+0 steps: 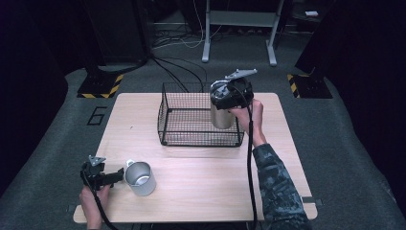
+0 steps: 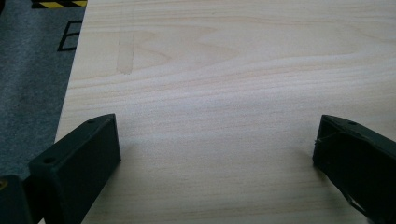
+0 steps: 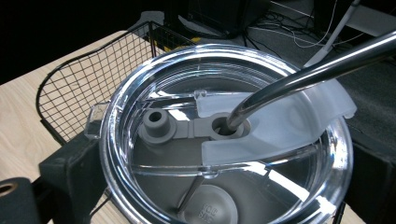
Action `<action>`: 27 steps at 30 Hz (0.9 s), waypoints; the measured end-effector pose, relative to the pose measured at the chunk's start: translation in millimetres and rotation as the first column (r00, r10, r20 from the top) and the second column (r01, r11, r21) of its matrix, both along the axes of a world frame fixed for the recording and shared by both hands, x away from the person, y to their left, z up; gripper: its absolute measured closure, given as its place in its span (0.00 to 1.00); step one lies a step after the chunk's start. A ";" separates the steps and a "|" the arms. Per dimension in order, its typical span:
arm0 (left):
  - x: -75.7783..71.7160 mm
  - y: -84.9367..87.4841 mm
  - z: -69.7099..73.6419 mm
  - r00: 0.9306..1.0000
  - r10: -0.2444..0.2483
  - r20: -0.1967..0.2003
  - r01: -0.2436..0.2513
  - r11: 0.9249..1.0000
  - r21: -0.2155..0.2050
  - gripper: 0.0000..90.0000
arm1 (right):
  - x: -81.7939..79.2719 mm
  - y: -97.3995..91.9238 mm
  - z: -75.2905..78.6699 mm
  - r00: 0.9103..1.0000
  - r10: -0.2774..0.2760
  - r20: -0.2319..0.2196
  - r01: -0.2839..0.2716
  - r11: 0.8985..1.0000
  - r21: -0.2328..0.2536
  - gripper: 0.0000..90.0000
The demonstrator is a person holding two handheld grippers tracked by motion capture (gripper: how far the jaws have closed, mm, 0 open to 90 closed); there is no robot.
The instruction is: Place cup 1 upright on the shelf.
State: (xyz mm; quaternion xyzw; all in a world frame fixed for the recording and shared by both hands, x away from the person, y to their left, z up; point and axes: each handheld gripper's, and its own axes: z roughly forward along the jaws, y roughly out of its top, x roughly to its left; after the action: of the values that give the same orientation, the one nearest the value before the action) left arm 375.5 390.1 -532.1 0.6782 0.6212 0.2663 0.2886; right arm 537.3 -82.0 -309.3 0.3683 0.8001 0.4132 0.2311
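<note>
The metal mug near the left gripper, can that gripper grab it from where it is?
Probably yes. The left gripper sits right beside the metal mug on the table, fingers spread open, with nothing between them. But its own view shows bare wood, so it likely has to turn toward the mug first.

Black wire basket (image 1: 200, 115) sits on the light wooden table (image 1: 191, 182), at centre toward the far edge. Right gripper (image 1: 225, 101) holds a steel tumbler with a clear plastic lid (image 1: 221, 115) above the basket's right end. Steel handled mug (image 1: 140, 178) stands near the front left, well apart from the basket. Left gripper (image 1: 117, 176) is just left of the mug, at its handle.
</note>
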 end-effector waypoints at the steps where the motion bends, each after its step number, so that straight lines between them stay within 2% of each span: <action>1: 0.0 0.0 0.0 1.000 0.000 0.001 0.000 1.000 0.000 0.01 | 1.9 -0.3 -1.3 1.000 0.004 0.007 -0.004 1.000 -0.002 0.04; 5: -0.2 -0.1 0.1 1.000 0.000 -0.001 0.000 1.000 -0.001 0.01 | 7.7 -0.1 -6.1 1.000 0.003 0.002 -0.003 1.000 0.000 0.04; 6: -0.1 -0.1 0.0 1.000 0.001 0.000 -0.001 1.000 -0.001 0.01 | 7.6 0.6 -7.0 1.000 -0.009 -0.015 0.009 1.000 0.001 0.04; 14: -0.3 -0.2 0.0 1.000 0.001 -0.001 -0.001 1.000 -0.001 0.01 | 16.3 4.3 -17.3 1.000 -0.004 -0.019 0.004 1.000 -0.005 0.04; 18: -0.2 -0.2 0.0 1.000 0.001 -0.001 -0.001 1.000 -0.001 0.01 | 18.9 8.0 -23.8 0.999 -0.020 -0.033 0.020 1.000 -0.002 0.04; 20: -0.3 -0.2 0.0 1.000 0.001 -0.001 -0.001 1.000 -0.001 0.01 | 20.9 7.8 -26.9 0.999 -0.010 -0.033 0.009 1.000 -0.017 0.04; 24: -0.3 -0.2 0.0 1.000 0.001 -0.001 -0.001 1.000 -0.001 0.01 | 23.1 10.0 -32.7 0.998 -0.032 -0.054 0.032 0.999 -0.001 0.04; 27: -0.3 -0.2 0.0 1.000 0.001 -0.001 -0.001 1.000 -0.001 0.01 | 25.3 10.5 -36.6 0.998 -0.029 -0.056 0.028 1.000 -0.008 0.04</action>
State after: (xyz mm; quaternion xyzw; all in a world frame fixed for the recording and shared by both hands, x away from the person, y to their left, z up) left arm 375.2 389.9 -532.1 0.6778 0.6218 0.2658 0.2886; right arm 562.6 -71.5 -346.0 0.3903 0.8024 0.3965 0.2158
